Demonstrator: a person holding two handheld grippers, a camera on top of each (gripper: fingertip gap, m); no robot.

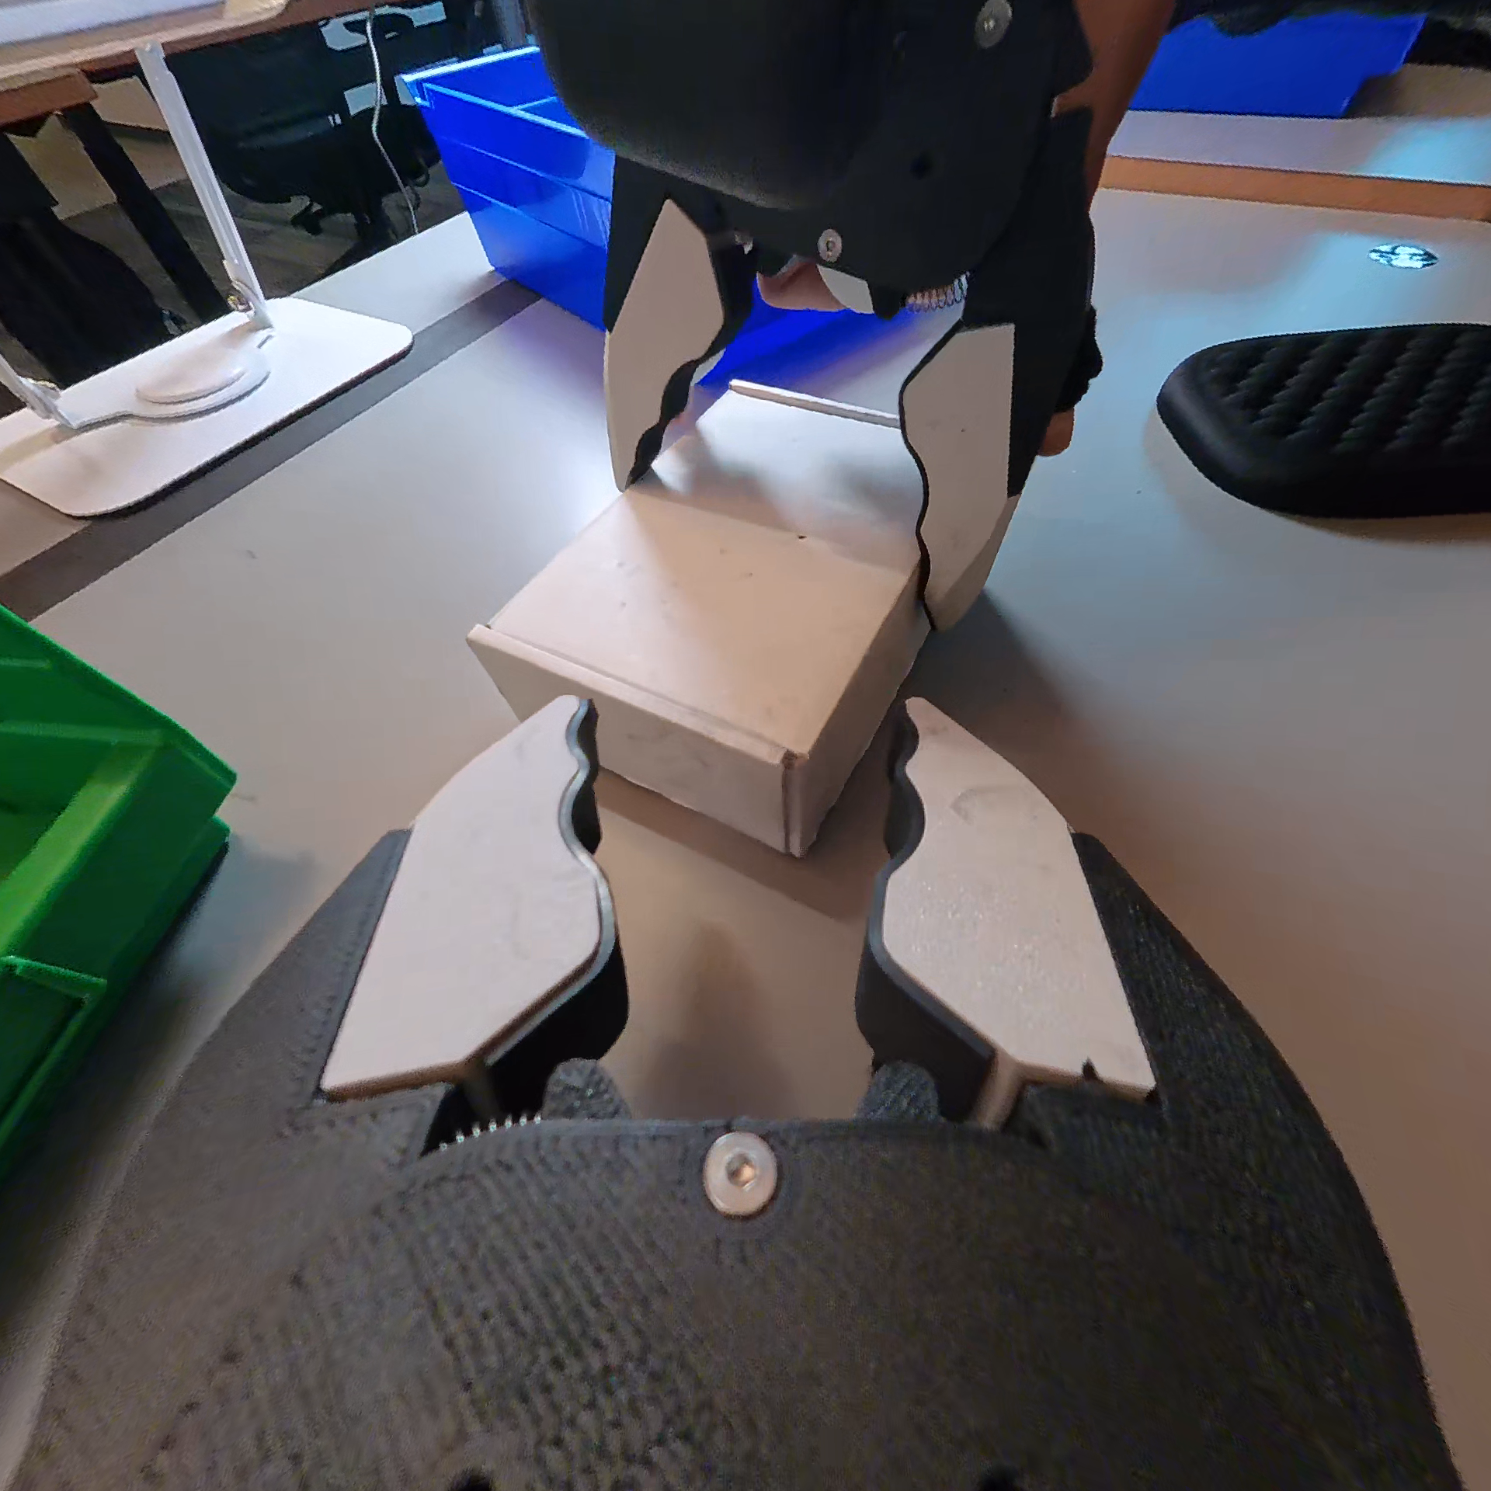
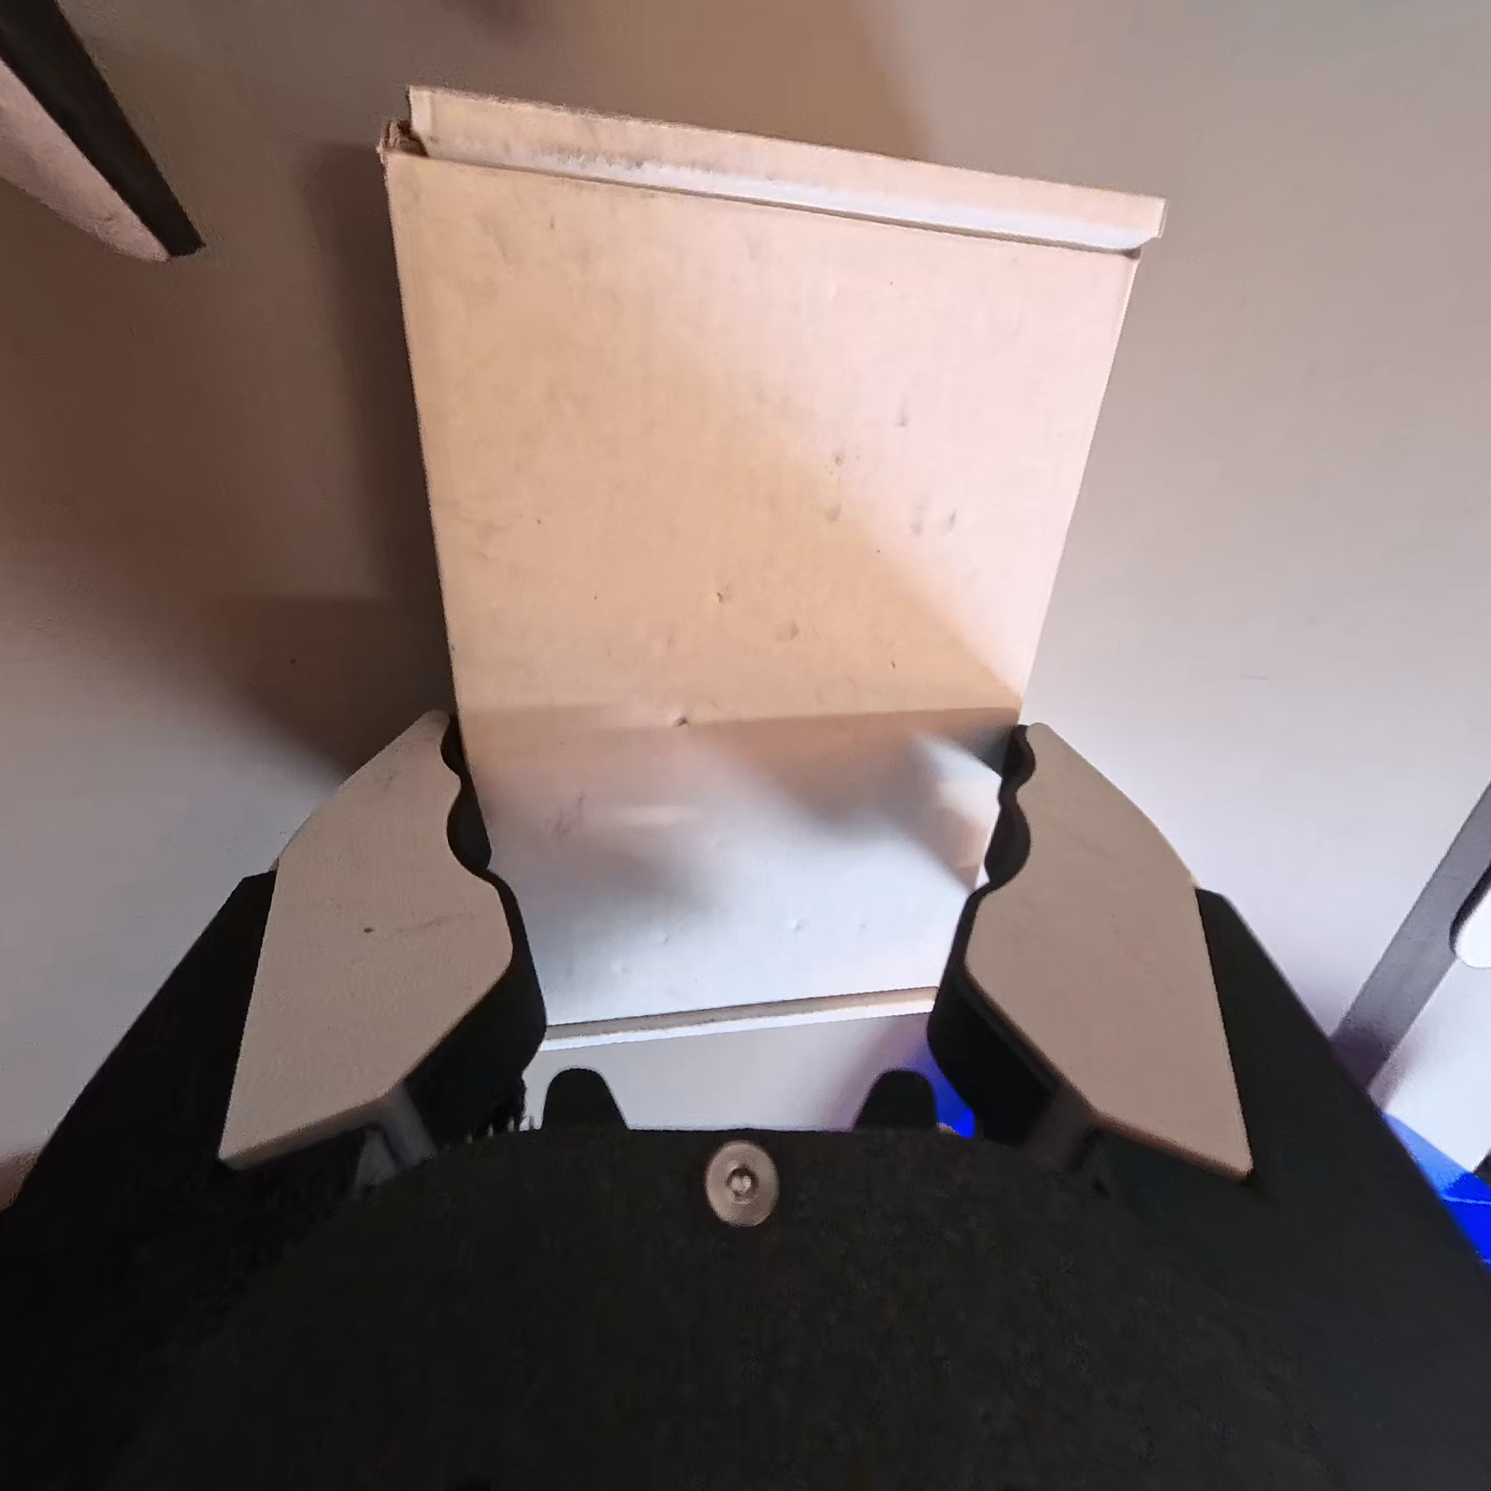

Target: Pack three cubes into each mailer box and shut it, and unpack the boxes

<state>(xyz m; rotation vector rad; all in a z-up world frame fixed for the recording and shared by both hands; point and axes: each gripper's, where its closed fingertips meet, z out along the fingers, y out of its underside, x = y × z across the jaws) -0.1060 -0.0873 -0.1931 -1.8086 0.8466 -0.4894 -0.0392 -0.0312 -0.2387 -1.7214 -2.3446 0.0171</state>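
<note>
In the left wrist view a green bin sits at 9 o'clock, and the left gripper has its 2 fingers apart just before the closed white mailer box on the grey table. At 12 o'clock the right gripper, fingers spread, straddles the box's far end, with a blue bin behind it and a black mat at 2 o'clock
</note>
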